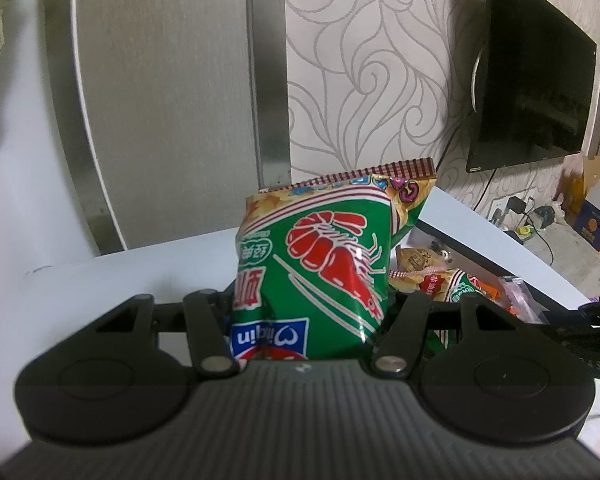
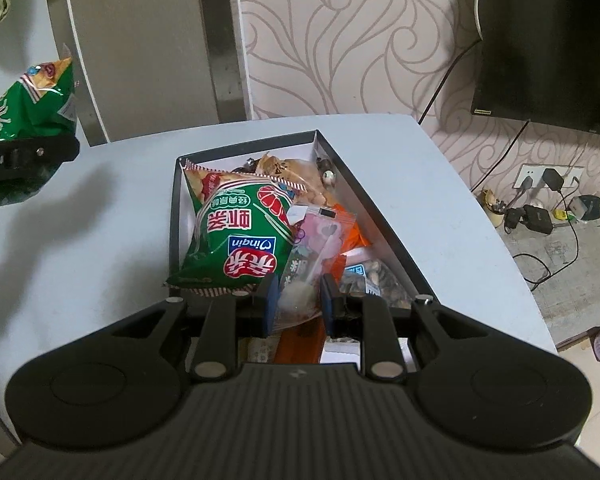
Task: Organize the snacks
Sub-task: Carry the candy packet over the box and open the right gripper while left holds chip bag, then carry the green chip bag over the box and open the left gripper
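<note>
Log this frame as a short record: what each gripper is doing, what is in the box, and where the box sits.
left gripper: shut on a green shrimp-chip bag, held up above the table, apart from the box
right gripper: open, fingers either side of a clear packet at the near end of the box; contact cannot be told
box: dark-rimmed, open-topped, on the white table
box contents: second green shrimp-chip bag, pink packet, orange packet, more snacks partly hidden
background: patterned wall, black screen
</note>
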`<action>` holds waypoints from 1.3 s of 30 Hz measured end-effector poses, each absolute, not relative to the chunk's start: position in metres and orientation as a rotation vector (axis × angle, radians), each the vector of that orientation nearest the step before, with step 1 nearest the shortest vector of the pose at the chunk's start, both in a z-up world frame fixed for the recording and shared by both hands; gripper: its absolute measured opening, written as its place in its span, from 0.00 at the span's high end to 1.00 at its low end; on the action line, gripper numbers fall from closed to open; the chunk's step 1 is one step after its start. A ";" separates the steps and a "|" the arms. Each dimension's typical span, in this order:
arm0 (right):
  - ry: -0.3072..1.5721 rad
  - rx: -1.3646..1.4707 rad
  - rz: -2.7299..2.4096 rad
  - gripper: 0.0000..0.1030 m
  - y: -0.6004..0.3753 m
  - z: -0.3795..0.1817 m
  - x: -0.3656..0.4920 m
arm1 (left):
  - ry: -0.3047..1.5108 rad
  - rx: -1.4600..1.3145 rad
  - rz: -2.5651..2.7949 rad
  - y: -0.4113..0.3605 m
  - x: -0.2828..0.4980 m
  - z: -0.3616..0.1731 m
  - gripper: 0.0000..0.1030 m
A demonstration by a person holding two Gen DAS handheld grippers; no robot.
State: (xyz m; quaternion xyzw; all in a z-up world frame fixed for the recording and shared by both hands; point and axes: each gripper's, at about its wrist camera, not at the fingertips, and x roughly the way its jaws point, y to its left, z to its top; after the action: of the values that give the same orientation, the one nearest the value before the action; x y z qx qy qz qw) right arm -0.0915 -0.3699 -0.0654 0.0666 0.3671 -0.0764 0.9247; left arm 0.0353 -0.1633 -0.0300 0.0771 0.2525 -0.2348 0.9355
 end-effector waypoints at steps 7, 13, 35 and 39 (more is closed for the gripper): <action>0.754 0.163 -0.164 0.56 -0.371 -0.068 -0.091 | 0.523 0.172 -0.535 -0.170 0.034 -0.033 0.39; 0.694 0.203 -0.156 0.44 -0.364 -0.046 -0.126 | 0.518 0.194 -0.589 -0.195 0.037 -0.037 0.39; 0.737 0.355 -0.307 0.42 -0.399 -0.043 -0.221 | 0.603 0.397 -0.739 -0.308 0.095 -0.080 0.18; 0.746 0.355 -0.294 0.42 -0.397 -0.044 -0.217 | 0.589 0.442 -0.773 -0.308 0.092 -0.080 0.18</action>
State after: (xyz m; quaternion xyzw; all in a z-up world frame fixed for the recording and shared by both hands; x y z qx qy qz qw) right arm -0.2172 -0.3973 -0.0438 0.1718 0.3610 -0.1426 0.9055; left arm 0.0917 -0.3083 -0.0796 0.2105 0.2809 -0.3684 0.8609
